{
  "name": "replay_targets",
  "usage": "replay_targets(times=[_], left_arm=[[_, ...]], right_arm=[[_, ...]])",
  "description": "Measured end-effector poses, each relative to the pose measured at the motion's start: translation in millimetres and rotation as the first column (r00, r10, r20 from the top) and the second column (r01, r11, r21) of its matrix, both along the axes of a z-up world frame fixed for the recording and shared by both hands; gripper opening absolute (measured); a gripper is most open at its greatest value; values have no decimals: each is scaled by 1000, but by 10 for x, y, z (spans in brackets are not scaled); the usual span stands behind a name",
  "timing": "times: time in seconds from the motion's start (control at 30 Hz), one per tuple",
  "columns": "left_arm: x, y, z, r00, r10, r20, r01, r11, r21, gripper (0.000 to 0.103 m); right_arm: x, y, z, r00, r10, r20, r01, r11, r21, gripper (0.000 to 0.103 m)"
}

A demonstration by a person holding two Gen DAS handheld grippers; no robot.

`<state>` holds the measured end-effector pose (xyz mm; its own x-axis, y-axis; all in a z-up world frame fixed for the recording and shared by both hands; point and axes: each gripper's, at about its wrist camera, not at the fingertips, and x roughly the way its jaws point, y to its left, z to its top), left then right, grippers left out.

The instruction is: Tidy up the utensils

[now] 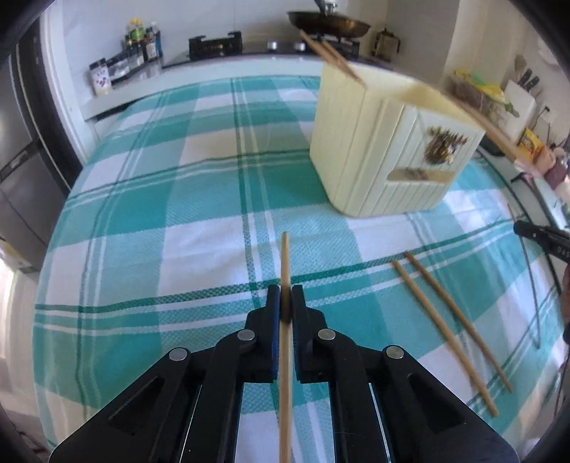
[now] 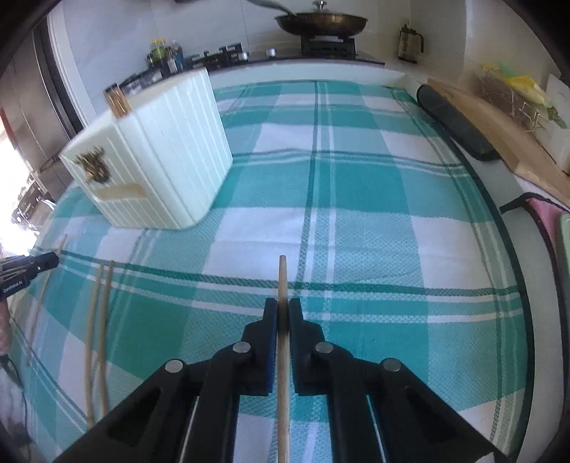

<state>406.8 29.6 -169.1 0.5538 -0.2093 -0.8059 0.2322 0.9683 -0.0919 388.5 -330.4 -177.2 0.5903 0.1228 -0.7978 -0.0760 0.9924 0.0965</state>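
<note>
My left gripper [image 1: 285,290] is shut on a wooden chopstick [image 1: 285,260] that points forward above the checked cloth. My right gripper [image 2: 282,304] is shut on another wooden chopstick [image 2: 282,277], also above the cloth. A cream ribbed utensil holder [image 1: 384,142] stands ahead and right of the left gripper; in the right wrist view the holder [image 2: 167,153] is at the left. Chopsticks [image 1: 331,53] stick out of its back compartment. Two loose chopsticks [image 1: 445,327] lie on the cloth right of the left gripper; in the right wrist view this pair [image 2: 98,327] lies at the left.
A teal and white checked cloth [image 2: 356,213] covers the table. A stove with a pan [image 2: 322,21], spice bottles [image 1: 139,46] and a dark rolled mat [image 2: 452,121] line the back and right edges. The right gripper's tip [image 1: 534,231] shows at the left view's right edge.
</note>
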Motion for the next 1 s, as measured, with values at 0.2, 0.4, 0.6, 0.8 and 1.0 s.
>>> replay_targets(times=[0.2, 0.4, 0.6, 0.8, 1.0], left_arm=[[-515, 172, 744, 986, 7, 169, 12, 994, -107, 4], [-824, 210, 1178, 964, 5, 266, 36, 988, -148, 4], [-940, 175, 1404, 946, 19, 324, 31, 988, -150, 4], [-798, 212, 1752, 929, 49, 368, 25, 980, -195, 4], [-488, 103, 2316, 864, 101, 492, 46, 960, -277, 4]], right_arm=[[-637, 140, 793, 978, 54, 203, -70, 995, 70, 6], [-1108, 277, 1308, 941, 93, 327, -124, 989, 75, 6], [-1250, 418, 1593, 902, 109, 417, -136, 990, 34, 6], [-1050, 467, 1862, 877, 119, 465, -137, 991, 4, 6], [-715, 563, 2280, 824, 125, 553, -130, 991, -30, 6]])
